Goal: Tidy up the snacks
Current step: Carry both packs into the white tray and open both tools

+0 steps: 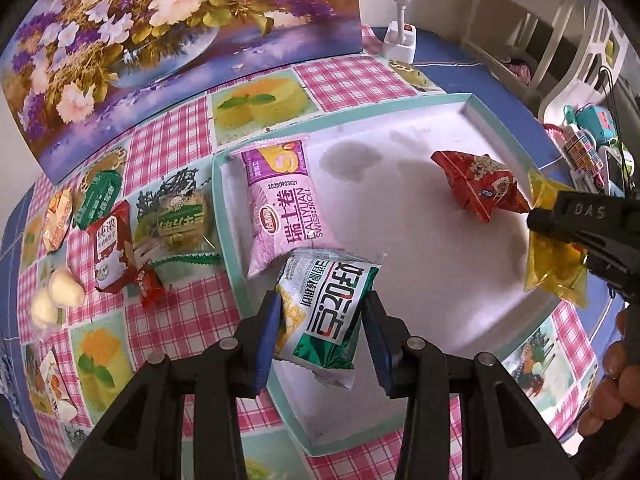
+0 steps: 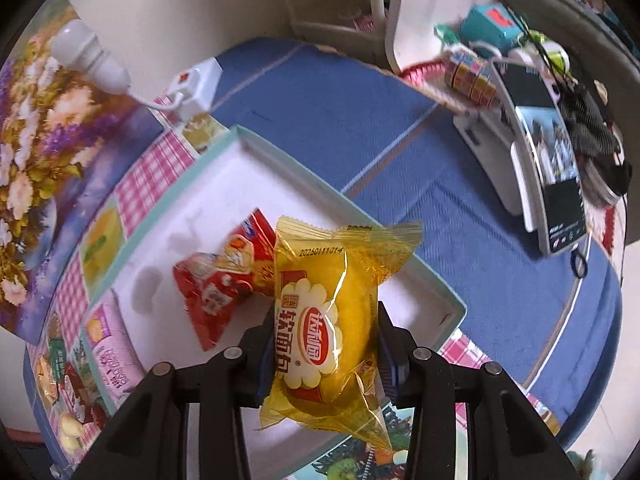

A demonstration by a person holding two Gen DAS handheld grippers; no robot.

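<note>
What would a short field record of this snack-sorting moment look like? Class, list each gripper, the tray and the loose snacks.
left gripper: shut on green-and-white snack packet
right gripper: shut on yellow soft-bread packet
shallow white tray with mint-green rim: holds pink Swiss-roll packet and red crinkled snack packet
pink checked tablecloth: several small snacks left of tray

Beyond the right gripper (image 2: 326, 344), the yellow bread packet (image 2: 324, 320) hides part of the red snack bag (image 2: 216, 292).
</note>
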